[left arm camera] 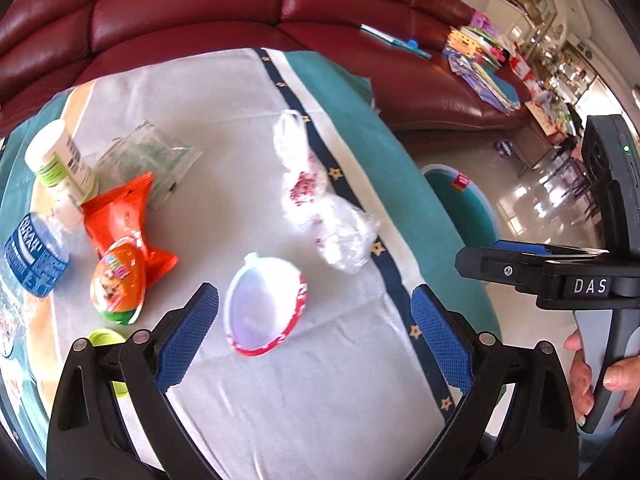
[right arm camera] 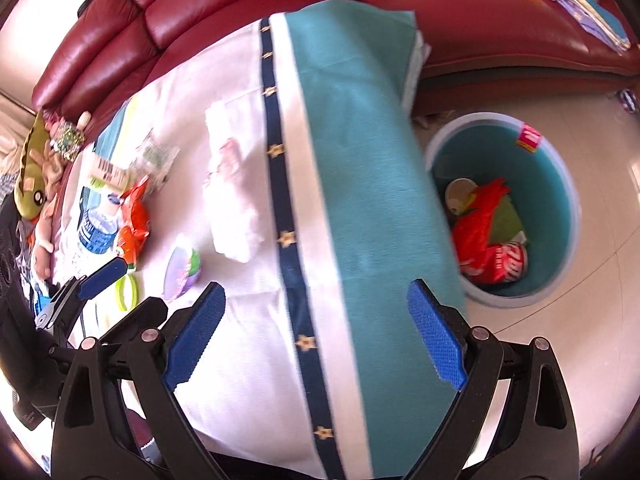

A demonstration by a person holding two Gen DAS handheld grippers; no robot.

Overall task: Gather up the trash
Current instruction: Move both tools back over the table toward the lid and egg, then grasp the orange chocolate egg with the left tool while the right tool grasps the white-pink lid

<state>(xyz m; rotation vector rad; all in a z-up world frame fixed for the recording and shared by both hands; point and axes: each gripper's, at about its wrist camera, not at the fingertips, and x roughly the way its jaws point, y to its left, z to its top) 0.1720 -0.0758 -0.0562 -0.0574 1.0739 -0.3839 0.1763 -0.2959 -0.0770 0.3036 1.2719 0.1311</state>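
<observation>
Left tool: jaws wide apart, nothing held, hovering low over the cloth-covered surface. Egg half lies open side up just ahead, between the fingers' line, not touched.

Right tool: also spread, empty, over the surface edge near the teal border. Right view is blurred, so detail there is weak.

Left of the egg half: whole egg resting on an orange wrapper, green cap near the left finger, water bottle, white tube, clear packet. Right and further: crumpled plastic bag.

Bin sits on the floor beside the surface, right side. Already holds a red can, red wrapper and some green stuff. Sofa behind.

Step, as I read it: partway through, some trash binned, most still on the surface. Left is lined up for a grasp on the egg half.

Next: drop a bit, close on the rim, one finger inside and one outside. Shell is thin and slick, may skid or pop out. Then carry right, over the surface edge, release above the bin.
</observation>
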